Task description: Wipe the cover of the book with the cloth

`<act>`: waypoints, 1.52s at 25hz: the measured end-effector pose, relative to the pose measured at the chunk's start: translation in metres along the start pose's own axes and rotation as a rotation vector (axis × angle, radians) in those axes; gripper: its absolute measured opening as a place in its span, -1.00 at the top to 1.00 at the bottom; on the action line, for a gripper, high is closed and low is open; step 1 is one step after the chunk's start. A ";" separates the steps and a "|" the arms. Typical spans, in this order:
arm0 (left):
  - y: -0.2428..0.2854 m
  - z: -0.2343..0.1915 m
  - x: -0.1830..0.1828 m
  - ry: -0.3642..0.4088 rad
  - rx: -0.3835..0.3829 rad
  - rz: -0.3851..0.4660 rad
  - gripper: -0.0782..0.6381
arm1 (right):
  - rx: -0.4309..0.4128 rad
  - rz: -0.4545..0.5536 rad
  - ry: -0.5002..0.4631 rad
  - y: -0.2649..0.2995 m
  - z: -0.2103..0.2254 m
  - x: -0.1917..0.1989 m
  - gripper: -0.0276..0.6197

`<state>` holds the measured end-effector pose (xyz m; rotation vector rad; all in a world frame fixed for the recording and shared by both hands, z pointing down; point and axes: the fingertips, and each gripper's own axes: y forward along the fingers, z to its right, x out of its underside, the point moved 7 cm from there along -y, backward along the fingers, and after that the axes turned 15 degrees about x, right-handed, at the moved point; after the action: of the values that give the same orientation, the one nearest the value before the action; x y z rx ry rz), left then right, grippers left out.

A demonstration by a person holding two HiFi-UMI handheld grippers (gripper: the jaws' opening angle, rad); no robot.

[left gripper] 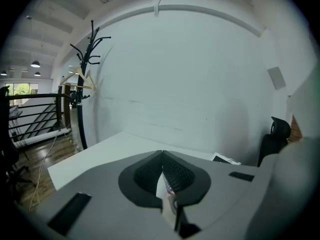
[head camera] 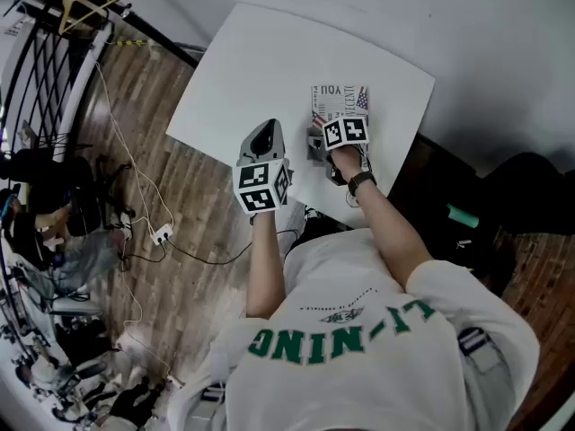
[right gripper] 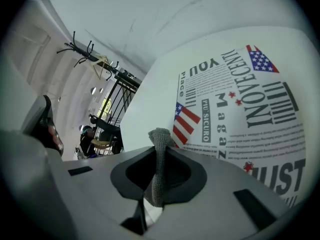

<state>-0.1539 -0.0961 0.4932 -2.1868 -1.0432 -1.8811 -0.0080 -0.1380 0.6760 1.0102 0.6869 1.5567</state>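
**Q:** Head view, what is listed?

**A:** One white table [head camera: 269,70], filling the upper middle of the frame. On it, toward the upper right, lies the book [head camera: 340,101], cover up. My right gripper [head camera: 318,140] is at the book's near edge. My left gripper [head camera: 263,136] is to the left of it, over bare table and apart from the book.

**Q:** Right gripper view, contents?

**A:** Jaws closed on the cloth [right gripper: 158,179], a grey knit strip standing between the pads with its end poking past the tips. The cover fills the right half of the frame, flags and headlines plain. I hold the cloth bunched, I judge, so a fold can be dragged across the cover. Whether cloth touches cover, I cannot tell.

**Q:** Left gripper view?

**A:** Jaws together at the tips, pointed level at the wall. A small printed slip [left gripper: 166,191], white with red and blue, is pinched just behind the tips. What it is, unclear. The book's corner shows at centre right.

**Q:** Why is the left held there?

**A:** Probably to leave the cover unobstructed. It could steady the book if it slides.
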 end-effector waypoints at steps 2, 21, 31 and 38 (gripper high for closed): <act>-0.008 -0.008 0.002 -0.018 -0.021 0.006 0.75 | 0.016 -0.009 -0.020 0.005 -0.005 0.003 0.79; 0.080 0.063 0.003 -0.018 0.263 -0.007 0.75 | 0.201 0.154 0.237 -0.082 0.142 0.017 0.79; 0.037 0.025 0.002 -0.042 0.143 0.021 0.75 | 0.112 0.129 0.166 -0.063 0.082 0.005 0.79; -0.003 -0.008 0.011 -0.074 0.034 0.029 0.75 | 0.017 -0.003 -0.010 -0.011 -0.001 0.027 0.79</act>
<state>-0.1615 -0.0926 0.5044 -2.2555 -1.0418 -1.7701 -0.0042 -0.1089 0.6726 1.0282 0.6961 1.5445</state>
